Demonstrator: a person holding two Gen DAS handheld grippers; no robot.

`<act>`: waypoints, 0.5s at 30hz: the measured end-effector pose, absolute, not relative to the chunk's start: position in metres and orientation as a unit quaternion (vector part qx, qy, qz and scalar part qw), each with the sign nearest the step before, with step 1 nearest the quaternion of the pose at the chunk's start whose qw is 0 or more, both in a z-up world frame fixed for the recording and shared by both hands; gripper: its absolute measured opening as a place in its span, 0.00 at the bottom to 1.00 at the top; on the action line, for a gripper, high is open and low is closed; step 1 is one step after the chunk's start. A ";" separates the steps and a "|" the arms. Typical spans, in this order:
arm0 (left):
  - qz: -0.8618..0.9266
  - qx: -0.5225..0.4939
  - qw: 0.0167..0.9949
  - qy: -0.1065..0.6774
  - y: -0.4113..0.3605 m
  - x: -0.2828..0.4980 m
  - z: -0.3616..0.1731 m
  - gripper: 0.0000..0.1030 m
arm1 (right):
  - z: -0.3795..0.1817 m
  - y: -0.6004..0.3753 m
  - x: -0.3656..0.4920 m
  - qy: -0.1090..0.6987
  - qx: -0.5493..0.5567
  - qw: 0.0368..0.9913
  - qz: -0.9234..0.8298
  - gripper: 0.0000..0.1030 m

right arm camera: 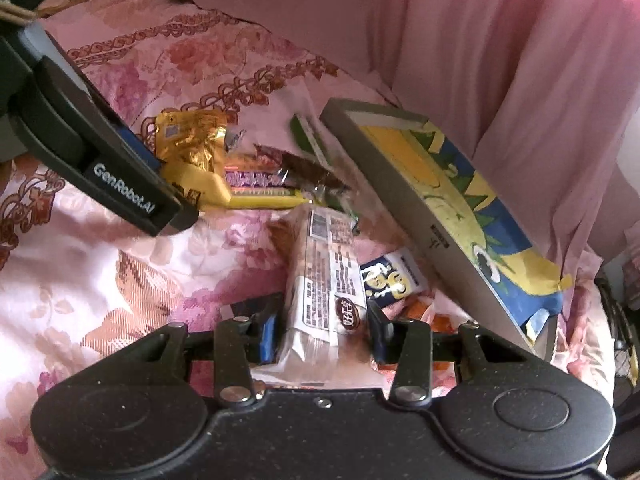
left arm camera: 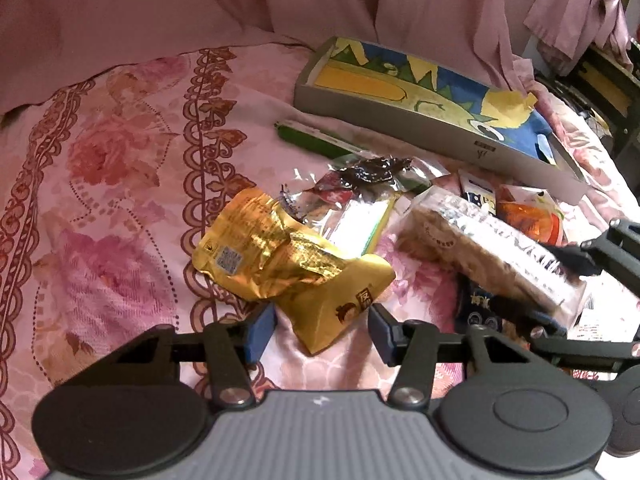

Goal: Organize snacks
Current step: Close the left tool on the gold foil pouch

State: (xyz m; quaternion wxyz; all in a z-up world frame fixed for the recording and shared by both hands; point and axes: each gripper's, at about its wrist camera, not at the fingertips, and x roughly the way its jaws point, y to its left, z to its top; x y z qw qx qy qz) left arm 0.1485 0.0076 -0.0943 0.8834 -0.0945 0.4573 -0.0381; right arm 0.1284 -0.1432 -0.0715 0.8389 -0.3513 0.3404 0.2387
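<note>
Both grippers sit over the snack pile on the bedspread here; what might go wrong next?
1. The left gripper straddles only the crinkled tail of the gold packet, with its pads apart; a pinch there may slip off.
2. The right gripper brackets the clear-wrapped cake bar, which overlaps the small blue sachet; lifting could drag it along.
3. The two grippers work close together and might collide.

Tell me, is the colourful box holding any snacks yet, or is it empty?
Empty, as far as visible: the box shows only its printed bottom, and the snack packets lie outside it on the bedspread.
</note>
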 end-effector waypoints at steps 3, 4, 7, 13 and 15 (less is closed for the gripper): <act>-0.037 -0.124 0.881 0.455 0.014 0.149 -0.094 0.56 | -0.073 -0.145 0.133 0.363 -0.331 0.837 0.241 0.44; -0.036 -0.144 0.878 0.454 0.018 0.149 -0.094 0.64 | -0.074 -0.146 0.134 0.370 -0.323 0.837 0.242 0.44; -0.031 -0.200 0.869 0.451 0.029 0.149 -0.094 0.82 | -0.074 -0.148 0.137 0.386 -0.299 0.836 0.250 0.46; -0.012 -0.249 0.856 0.453 0.040 0.160 -0.099 0.87 | -0.070 -0.148 0.140 0.398 -0.264 0.839 0.259 0.56; -0.001 -0.275 0.847 0.456 0.044 0.167 -0.103 0.90 | -0.068 -0.149 0.142 0.399 -0.254 0.843 0.258 0.57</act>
